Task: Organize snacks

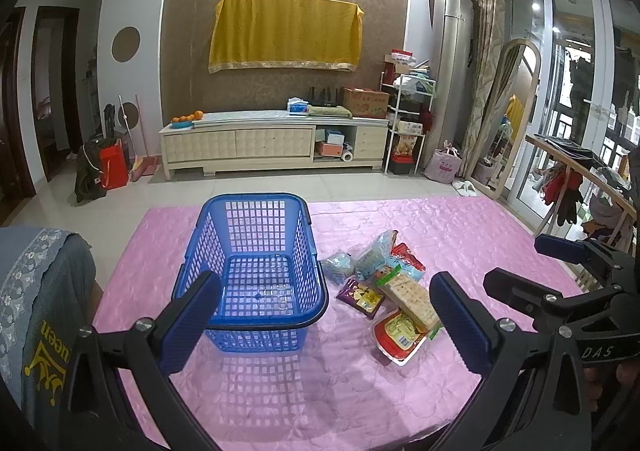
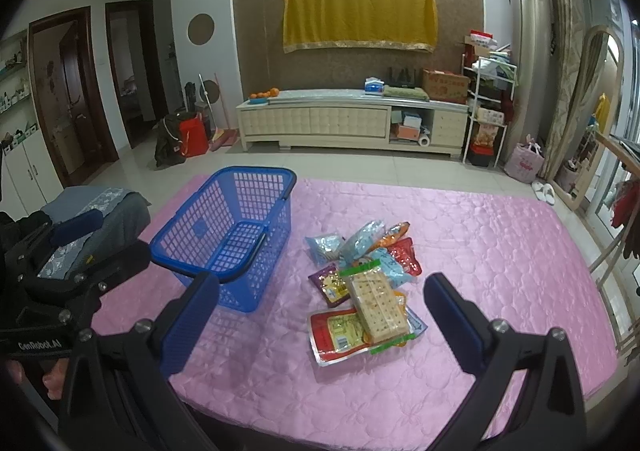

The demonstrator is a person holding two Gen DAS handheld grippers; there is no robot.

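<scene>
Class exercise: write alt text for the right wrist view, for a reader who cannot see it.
An open right gripper hovers over a pile of snack packets on a pink quilted table cover. An empty blue basket stands to the pile's left, and the left gripper shows at the left edge.

"GenRobot.AI" — left gripper (image 2: 76, 237); "DAS" — right gripper (image 1: 524, 263).

My left claw (image 1: 324, 319) hangs with its blue-padded fingers (image 1: 188, 315) spread wide apart, gripping nothing. My right claw (image 2: 324, 321) is held the same way, fingers (image 2: 452, 321) wide and bare between them. Both point forward and slightly down, side by side, each showing at the edge of the other's view. My fingertips show curled under both handles.
</scene>
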